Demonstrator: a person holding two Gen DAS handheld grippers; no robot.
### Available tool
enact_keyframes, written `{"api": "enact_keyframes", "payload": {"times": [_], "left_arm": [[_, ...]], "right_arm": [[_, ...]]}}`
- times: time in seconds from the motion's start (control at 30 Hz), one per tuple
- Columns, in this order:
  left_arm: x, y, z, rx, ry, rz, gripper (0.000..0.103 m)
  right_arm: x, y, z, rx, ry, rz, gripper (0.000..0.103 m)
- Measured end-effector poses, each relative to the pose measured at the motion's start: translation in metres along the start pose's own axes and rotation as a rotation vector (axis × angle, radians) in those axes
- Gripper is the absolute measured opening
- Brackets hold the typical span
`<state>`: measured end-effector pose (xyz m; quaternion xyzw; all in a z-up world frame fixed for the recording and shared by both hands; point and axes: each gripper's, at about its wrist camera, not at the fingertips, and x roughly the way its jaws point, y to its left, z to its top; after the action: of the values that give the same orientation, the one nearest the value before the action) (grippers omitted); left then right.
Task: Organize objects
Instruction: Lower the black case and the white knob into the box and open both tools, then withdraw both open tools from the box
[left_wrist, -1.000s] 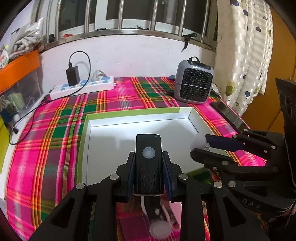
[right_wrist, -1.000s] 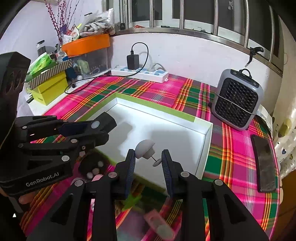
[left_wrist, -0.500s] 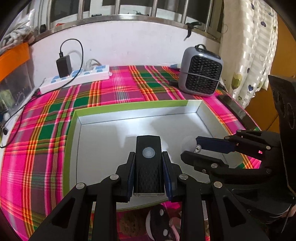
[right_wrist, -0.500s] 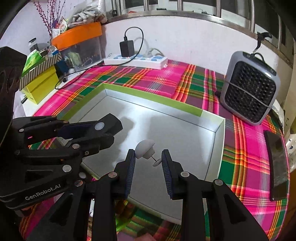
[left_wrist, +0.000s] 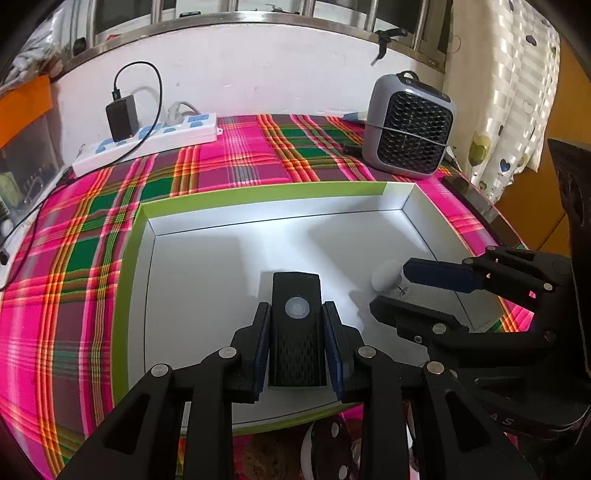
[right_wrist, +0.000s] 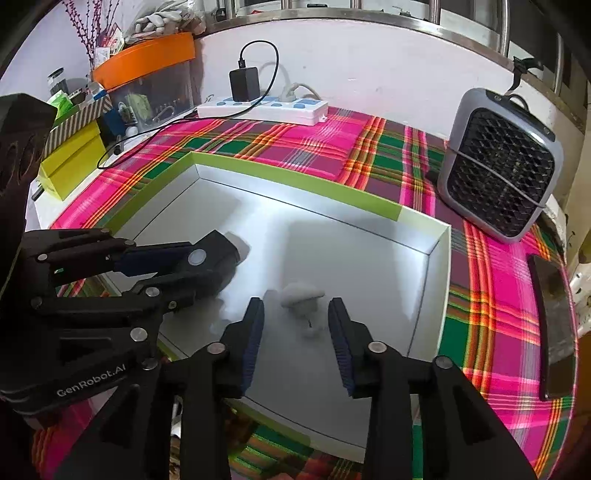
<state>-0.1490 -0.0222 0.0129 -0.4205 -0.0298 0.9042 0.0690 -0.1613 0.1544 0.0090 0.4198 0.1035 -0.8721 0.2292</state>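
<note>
My left gripper (left_wrist: 296, 325) is shut on a black rectangular device (left_wrist: 296, 332) with a round button, held over the white box (left_wrist: 280, 221) with a green rim. In the right wrist view the left gripper (right_wrist: 192, 266) and device (right_wrist: 216, 254) show at the left. My right gripper (right_wrist: 295, 325) is open over the box. A small white knob with a pin (right_wrist: 301, 295), blurred, lies between its fingers without being gripped. In the left wrist view the knob (left_wrist: 386, 275) sits by the right gripper's fingertips (left_wrist: 417, 271).
The box lies on a pink and green plaid cloth (left_wrist: 74, 258). A grey fan heater (right_wrist: 502, 170) stands at the back right, a power strip (right_wrist: 266, 107) with a charger at the back wall, a dark phone (right_wrist: 552, 325) at the right edge. Small items (left_wrist: 328, 443) lie before the box.
Both grippers moved forward over the box. My right gripper opened and the white knob dropped from its fingers. The left gripper kept its hold on the black device.
</note>
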Motion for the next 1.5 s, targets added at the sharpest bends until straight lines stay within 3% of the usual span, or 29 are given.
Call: {"api": "enact_keyframes", "payload": {"times": [0.33,0.63,1.5], "left_arm": [[-0.025,0.006,0.004,-0.026,-0.068,-0.03,0.026],[-0.051,0.018,-0.001,-0.059,-0.095,-0.01,0.026],[-0.094,-0.005,-0.064,-0.033,-0.106,-0.032,0.026]], "right_arm": [[-0.029,0.001,0.003,0.008,-0.071,0.002,0.044],[-0.067,0.002,-0.003,0.004,-0.147,0.004,0.044],[-0.107,0.019,-0.061,-0.013,-0.177,0.065,0.045]]}}
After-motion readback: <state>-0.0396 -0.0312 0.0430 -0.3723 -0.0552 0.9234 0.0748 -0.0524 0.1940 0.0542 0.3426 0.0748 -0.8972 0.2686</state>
